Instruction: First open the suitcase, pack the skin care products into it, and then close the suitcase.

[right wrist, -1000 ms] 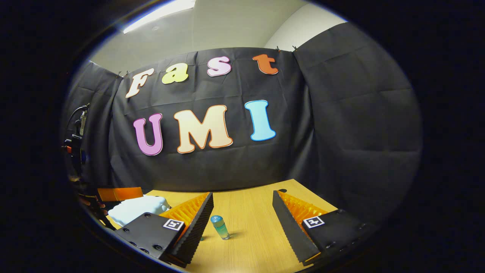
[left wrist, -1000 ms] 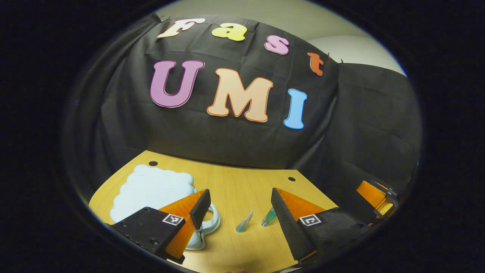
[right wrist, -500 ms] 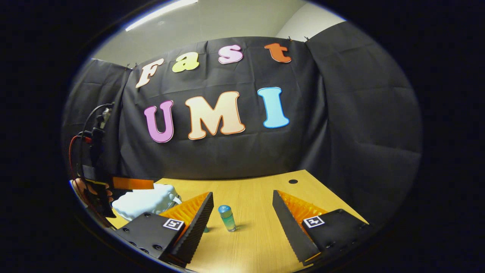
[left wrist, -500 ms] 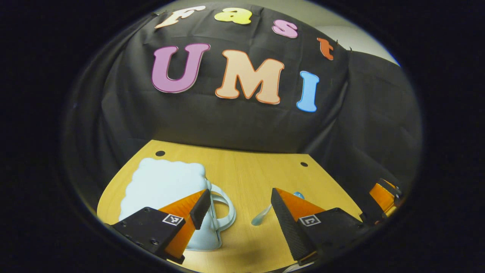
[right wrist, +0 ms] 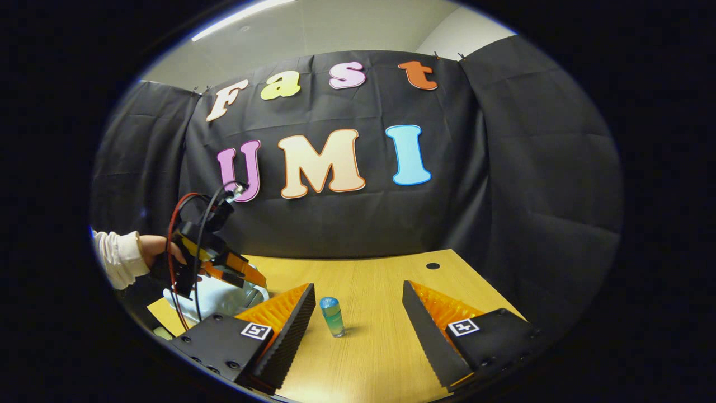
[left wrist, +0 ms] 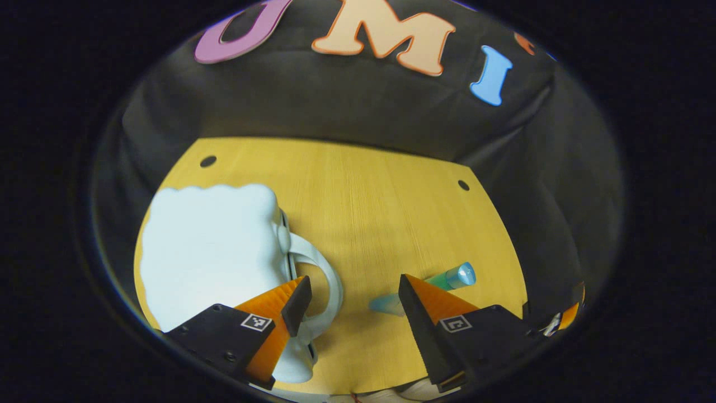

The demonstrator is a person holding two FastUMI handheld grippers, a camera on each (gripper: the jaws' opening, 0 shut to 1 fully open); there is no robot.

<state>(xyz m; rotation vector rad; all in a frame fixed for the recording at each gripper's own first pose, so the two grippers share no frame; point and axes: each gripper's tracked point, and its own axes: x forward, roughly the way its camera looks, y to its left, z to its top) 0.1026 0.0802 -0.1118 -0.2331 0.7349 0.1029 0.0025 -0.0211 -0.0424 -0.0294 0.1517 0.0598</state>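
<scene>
Pale-blue and closed, the suitcase (left wrist: 210, 246) sits lower left with the left gripper (left wrist: 348, 299) wide above its handle (left wrist: 321, 280), seemingly to open it, while the right gripper (right wrist: 358, 305) waits wide near the bottle (right wrist: 332, 316).

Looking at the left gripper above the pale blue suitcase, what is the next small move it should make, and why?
Probably lower the left gripper a little further, toward the handle of the suitcase. Its jaws are open, one finger is already over the handle loop, and the suitcase looks closed, so opening comes first. The skin care bottle stands upright on the table, between the open fingers of the right gripper.
</scene>
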